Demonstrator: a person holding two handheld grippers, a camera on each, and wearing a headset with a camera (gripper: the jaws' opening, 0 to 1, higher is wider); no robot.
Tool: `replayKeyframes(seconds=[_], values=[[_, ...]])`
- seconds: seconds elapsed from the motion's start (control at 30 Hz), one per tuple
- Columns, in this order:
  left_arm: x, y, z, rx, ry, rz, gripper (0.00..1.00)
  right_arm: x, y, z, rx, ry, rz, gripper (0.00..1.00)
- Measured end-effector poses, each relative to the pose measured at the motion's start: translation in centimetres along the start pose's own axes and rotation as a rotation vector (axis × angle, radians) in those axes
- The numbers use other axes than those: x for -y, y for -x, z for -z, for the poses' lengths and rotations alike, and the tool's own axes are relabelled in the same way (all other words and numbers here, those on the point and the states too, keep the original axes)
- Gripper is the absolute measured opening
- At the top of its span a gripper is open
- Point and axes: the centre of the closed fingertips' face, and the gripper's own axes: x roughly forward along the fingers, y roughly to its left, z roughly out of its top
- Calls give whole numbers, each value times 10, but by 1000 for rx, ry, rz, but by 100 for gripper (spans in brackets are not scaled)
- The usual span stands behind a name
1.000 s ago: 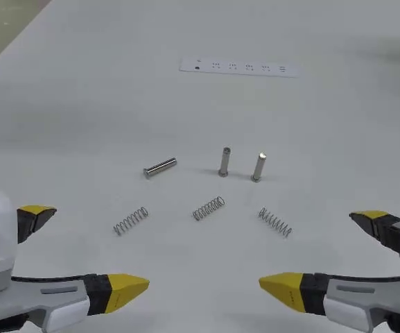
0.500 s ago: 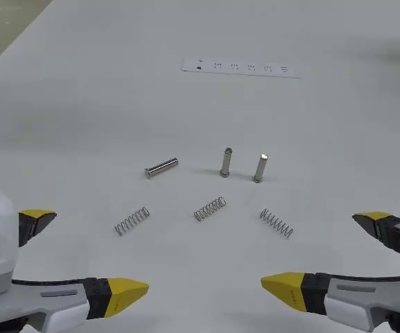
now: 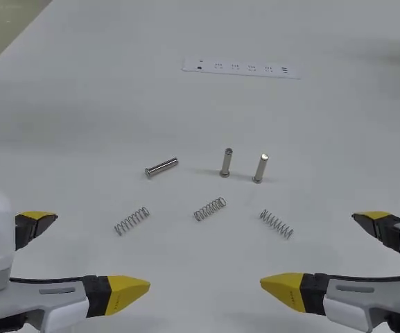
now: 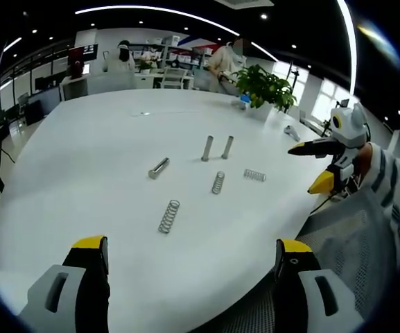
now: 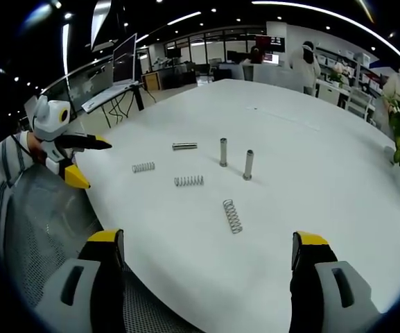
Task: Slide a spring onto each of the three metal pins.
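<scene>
Hovering the left gripper and right gripper over the near edge of the white table, I am holding both spread wide and empty. 3 springs are lying loose in a row just ahead: left spring, middle spring, right spring. Behind them, the centre pin and right pin are standing on end, near each other; the left pin is lying flat, apart. I am judging the layout as 1 spring per pin, with nothing threaded yet. The flat pin is probably needing 1 gripper to steady it.
</scene>
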Motion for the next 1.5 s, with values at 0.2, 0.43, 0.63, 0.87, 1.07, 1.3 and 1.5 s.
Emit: replayKeyframes(seconds=[0.2,0.43,0.63,0.87,1.07,1.3,1.5], values=[[1,0,0,2,5,10,98,-2,-1,-2,3,10,-6,100],[0,0,0,-5,-4,11,98,-2,0,-1,-4,13,-5,100],[-1,-1,0,-14,-21,13,98,-3,0,-1,-8,17,-6,100],[-2,0,-4,-15,-24,20,98,-4,-1,0,-14,12,-8,100],[-4,-1,-7,-22,-37,21,98,-4,-2,-1,-15,8,-9,100],[-7,-3,-15,-18,-49,34,98,-6,-3,0,-24,11,-15,100],[-10,-5,-23,-10,-65,38,98,-5,-2,0,-23,10,-9,100]])
